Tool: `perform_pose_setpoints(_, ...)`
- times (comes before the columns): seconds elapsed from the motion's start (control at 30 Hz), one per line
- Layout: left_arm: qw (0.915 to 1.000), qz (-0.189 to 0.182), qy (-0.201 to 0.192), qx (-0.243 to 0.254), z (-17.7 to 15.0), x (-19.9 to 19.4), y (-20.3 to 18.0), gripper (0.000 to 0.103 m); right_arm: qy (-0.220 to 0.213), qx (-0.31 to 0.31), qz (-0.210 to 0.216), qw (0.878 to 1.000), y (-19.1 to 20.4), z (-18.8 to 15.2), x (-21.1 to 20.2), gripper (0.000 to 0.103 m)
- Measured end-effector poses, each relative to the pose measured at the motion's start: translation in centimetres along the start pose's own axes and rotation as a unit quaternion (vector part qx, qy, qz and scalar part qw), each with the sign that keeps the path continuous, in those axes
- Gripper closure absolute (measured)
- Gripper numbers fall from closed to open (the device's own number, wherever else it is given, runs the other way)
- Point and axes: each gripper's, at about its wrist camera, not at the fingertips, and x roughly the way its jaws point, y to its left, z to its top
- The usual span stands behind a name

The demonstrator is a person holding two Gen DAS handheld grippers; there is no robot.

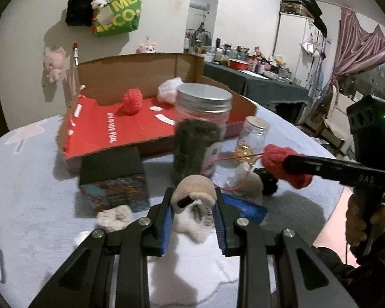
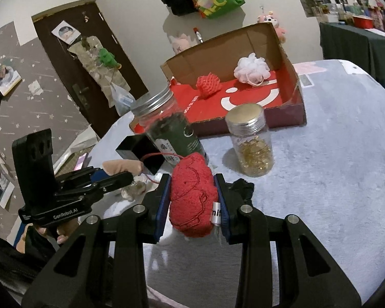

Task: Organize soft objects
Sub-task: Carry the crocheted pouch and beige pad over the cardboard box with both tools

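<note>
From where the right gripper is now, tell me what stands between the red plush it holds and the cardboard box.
Two jars stand in the way. The tall dark-filled jar is just ahead to the left, the small jar of gold bits ahead to the right. The red plush, in the right gripper, could pass between or over them to the cardboard box.

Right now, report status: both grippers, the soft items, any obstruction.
Left gripper shut on beige plush toy. Right gripper shut on red fuzzy pouch. Two lidded clear jars stand before red cardboard box.
</note>
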Motion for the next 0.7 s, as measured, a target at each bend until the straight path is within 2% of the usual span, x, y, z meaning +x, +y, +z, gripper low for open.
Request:
perform_pose_setpoints(0.37,0.9982,0.049,-0.004,-0.035,-0.2,-2.0,4.5,0.073,-0.003,0.024,-0.016,1.000,-2.2,0.4,-1.2,0.071)
perform_pose_setpoints(0.7,0.9948,0.086,0.022,-0.049,-1.2,-1.9,8.4,0.073,-0.003,0.053,-0.040,0.998,-5.4,0.8,-2.3,0.071)
